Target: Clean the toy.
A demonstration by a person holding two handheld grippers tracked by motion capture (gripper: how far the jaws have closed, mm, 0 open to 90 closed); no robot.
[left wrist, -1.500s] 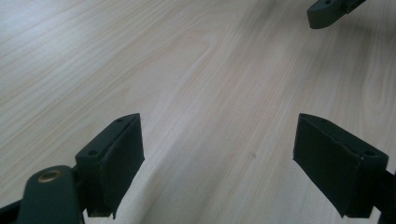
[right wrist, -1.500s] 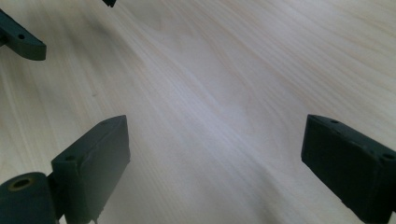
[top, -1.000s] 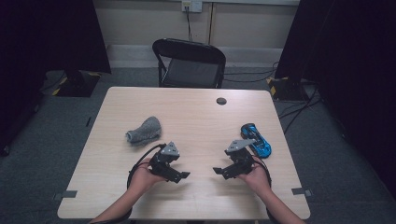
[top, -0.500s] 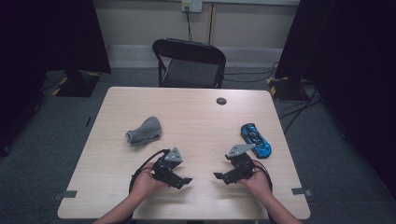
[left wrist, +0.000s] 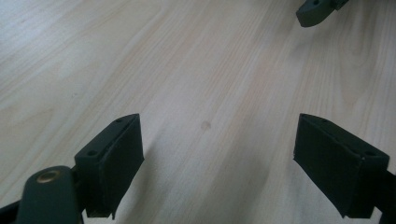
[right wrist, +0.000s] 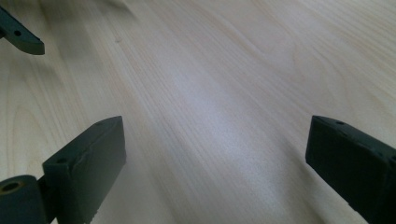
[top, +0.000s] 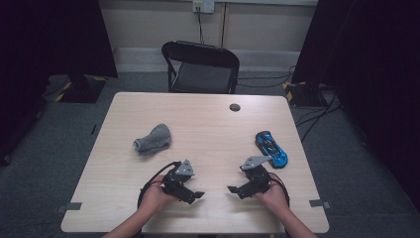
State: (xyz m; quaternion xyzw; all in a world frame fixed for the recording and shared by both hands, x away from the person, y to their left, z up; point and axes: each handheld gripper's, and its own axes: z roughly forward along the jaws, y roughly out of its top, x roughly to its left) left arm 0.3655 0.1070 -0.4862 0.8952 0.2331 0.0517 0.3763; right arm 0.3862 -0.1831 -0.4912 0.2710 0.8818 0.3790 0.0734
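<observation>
On the light wooden table (top: 208,124) a crumpled grey cloth (top: 152,139) lies left of centre and a blue toy car (top: 271,148) lies near the right edge. My left gripper (top: 196,196) rests low near the front edge, open, its jaws wide over bare wood (left wrist: 219,116). My right gripper (top: 235,190) faces it from the right, also open, with nothing between its jaws (right wrist: 215,140). The two grippers point toward each other, a short gap apart. The car sits just beyond the right gripper; the cloth is farther back from the left one.
A small dark round cap (top: 235,107) sits in the tabletop near the far edge. A black folding chair (top: 200,67) stands behind the table. Dark curtains flank both sides, and cables run on the grey floor at right.
Both hands have drawn back toward the table's front edge, bringing the grippers closer to me. The cloth and the car have stayed put.
</observation>
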